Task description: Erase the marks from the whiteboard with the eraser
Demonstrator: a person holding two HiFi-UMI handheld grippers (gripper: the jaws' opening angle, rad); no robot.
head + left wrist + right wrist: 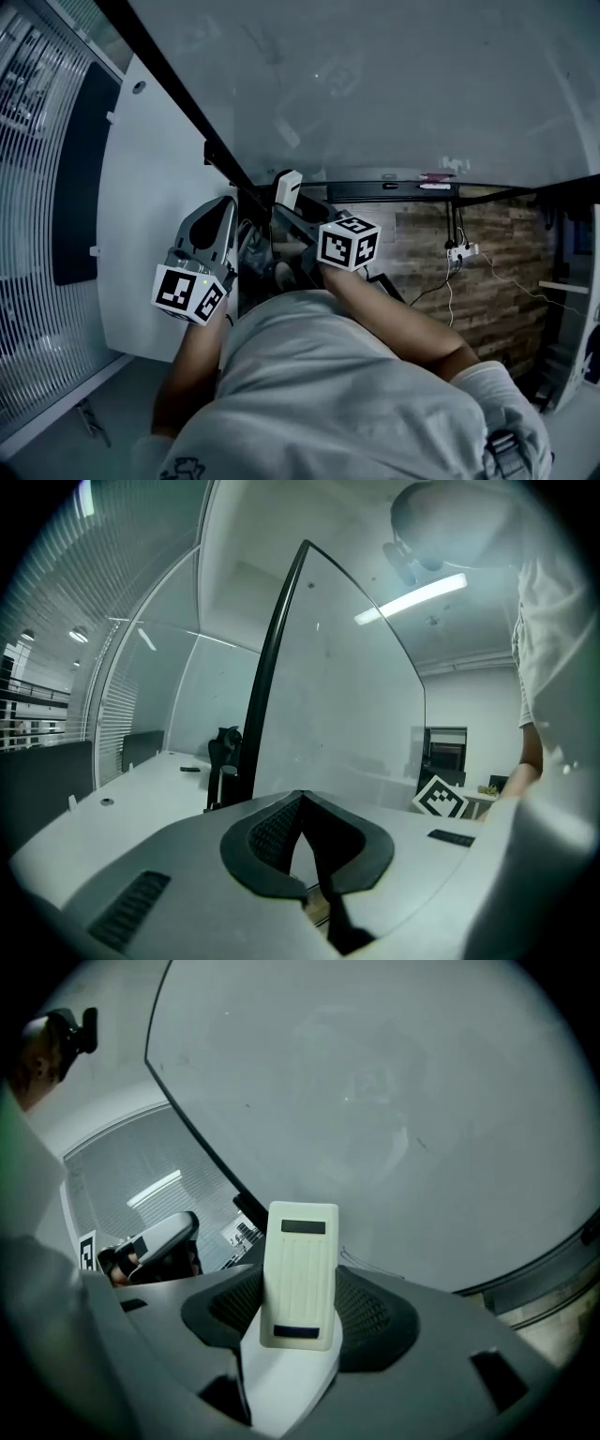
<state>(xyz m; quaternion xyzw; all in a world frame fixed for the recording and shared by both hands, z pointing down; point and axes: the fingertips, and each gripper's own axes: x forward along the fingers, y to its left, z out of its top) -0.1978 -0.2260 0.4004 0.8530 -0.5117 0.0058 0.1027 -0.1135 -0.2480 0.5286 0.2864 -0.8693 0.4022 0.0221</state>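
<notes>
The whiteboard [394,84] fills the top of the head view, with a black frame edge running diagonally along its left side. Only faint smudges show on it. A white rectangular eraser [287,186] stands upright in my right gripper [292,212], close to the board's lower left edge. In the right gripper view the jaws are shut on the eraser [300,1260], and the whiteboard [394,1101] lies just beyond it. My left gripper [225,208] hangs left of the frame edge, away from the board. Its pads [272,832] meet at the tip with nothing between them.
A white desk [150,187] and slatted blinds [37,187] lie at the left. The board's ledge [422,186] carries a small red item. A power strip with cables [461,251] hangs before wood panelling [497,281]. The person's grey shirt [328,394] fills the bottom.
</notes>
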